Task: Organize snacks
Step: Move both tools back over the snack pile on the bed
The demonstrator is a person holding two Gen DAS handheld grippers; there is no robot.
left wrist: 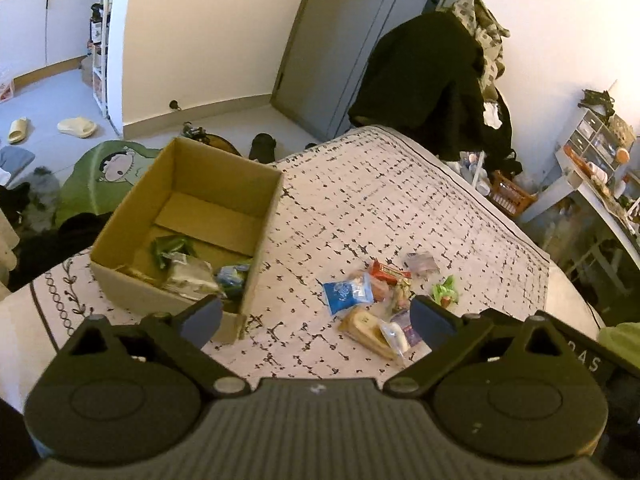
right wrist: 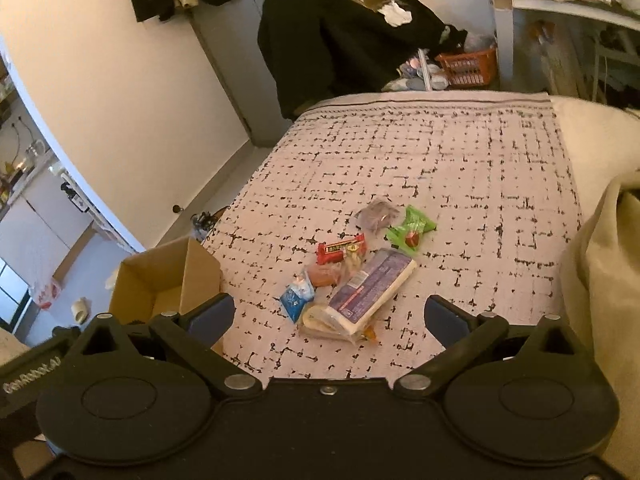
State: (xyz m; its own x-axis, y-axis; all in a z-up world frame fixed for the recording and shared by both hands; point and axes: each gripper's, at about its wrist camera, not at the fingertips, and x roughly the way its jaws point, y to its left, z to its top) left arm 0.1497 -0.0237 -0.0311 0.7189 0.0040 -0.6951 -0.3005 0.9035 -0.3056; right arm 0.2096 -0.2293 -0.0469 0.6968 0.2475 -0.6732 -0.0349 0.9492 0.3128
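Both claws were spread wide and empty: left claw (left wrist: 316, 318), right claw (right wrist: 330, 316) hung above the loose heap of wrapped snacks (right wrist: 352, 276) on the patterned bed cover (right wrist: 460, 168). Open brown cardboard box (left wrist: 192, 216) sat just beside the heap, some packets inside, so transfers stay short.

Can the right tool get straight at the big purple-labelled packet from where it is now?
Probably yes. The right tool is open and empty, and the purple-labelled packet lies on top of the snack pile directly ahead with nothing over it.
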